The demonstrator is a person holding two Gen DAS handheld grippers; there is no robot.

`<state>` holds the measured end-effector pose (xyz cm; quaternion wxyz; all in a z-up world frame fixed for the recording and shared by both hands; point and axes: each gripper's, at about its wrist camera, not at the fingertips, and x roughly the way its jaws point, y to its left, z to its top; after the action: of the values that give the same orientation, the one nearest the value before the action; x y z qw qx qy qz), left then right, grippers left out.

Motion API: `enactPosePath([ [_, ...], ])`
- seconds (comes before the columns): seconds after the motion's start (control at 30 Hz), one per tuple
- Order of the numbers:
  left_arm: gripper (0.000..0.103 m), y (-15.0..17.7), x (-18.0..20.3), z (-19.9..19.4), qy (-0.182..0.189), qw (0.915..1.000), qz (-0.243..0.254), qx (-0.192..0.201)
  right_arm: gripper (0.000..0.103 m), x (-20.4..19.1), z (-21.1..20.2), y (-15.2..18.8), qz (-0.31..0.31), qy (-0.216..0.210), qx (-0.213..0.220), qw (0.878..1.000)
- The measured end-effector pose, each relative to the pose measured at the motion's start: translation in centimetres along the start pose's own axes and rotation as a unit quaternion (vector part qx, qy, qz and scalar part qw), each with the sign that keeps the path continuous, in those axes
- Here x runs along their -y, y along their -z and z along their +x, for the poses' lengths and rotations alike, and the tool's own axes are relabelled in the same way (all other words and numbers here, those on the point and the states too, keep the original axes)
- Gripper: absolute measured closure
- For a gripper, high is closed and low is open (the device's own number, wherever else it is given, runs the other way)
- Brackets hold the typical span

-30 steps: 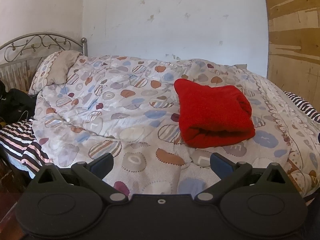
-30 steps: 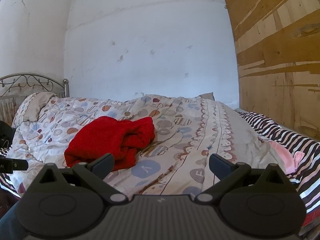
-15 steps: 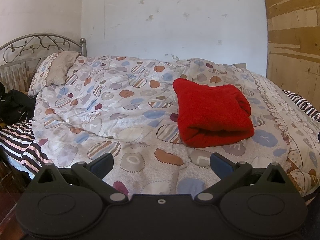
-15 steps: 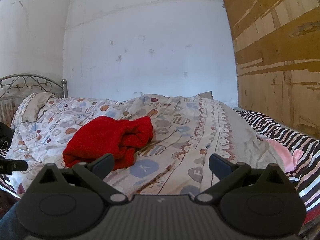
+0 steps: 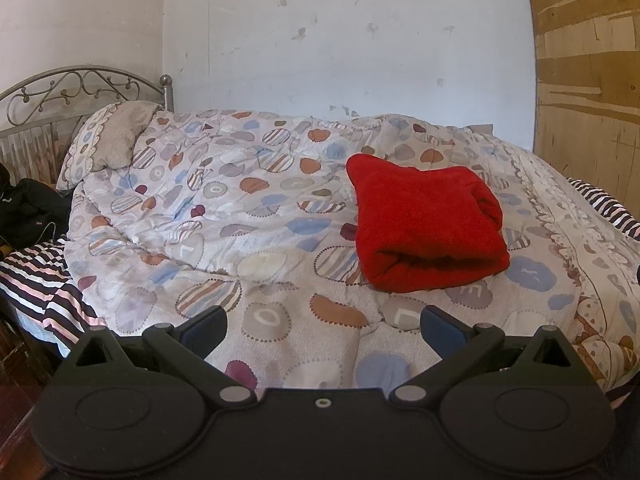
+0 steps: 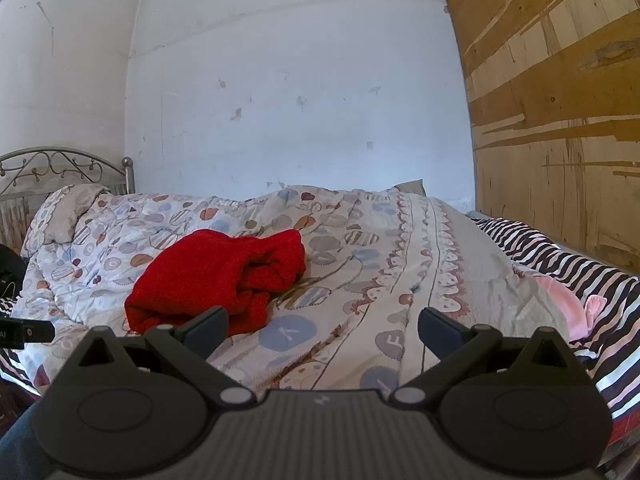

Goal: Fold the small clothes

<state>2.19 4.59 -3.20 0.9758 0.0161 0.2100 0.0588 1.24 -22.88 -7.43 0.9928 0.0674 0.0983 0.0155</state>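
Note:
A red fleece garment point(image 5: 424, 220) lies folded into a thick bundle on the patterned quilt point(image 5: 240, 216), right of centre in the left wrist view. My left gripper point(image 5: 322, 326) hangs open below it, well short of the cloth, with nothing between its fingers. From the right wrist view the same red garment point(image 6: 216, 276) sits left of centre, its bunched end facing right. My right gripper point(image 6: 322, 326) is open too, empty, with its left finger overlapping the bundle's near edge in the picture.
A pillow point(image 5: 116, 144) and a metal headboard point(image 5: 76, 88) stand at the far left. A pink item point(image 6: 564, 304) lies on the striped sheet point(image 6: 580, 276) at the right. A wooden panel point(image 6: 560, 120) borders the bed on the right. Dark clothing point(image 5: 28, 212) lies at the left edge.
Both views have shifted only slightly; the red garment lies unmoved and both grippers stay open.

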Motion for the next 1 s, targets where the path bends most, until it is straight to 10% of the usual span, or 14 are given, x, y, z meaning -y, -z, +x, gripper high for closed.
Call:
enactPosePath([
  [1.0, 0.001, 0.8, -0.3, 1.1, 0.008, 0.9999, -0.002, -0.015, 0.000, -0.2, 0.5, 0.3, 0.000, 0.001, -0.014, 1.000],
])
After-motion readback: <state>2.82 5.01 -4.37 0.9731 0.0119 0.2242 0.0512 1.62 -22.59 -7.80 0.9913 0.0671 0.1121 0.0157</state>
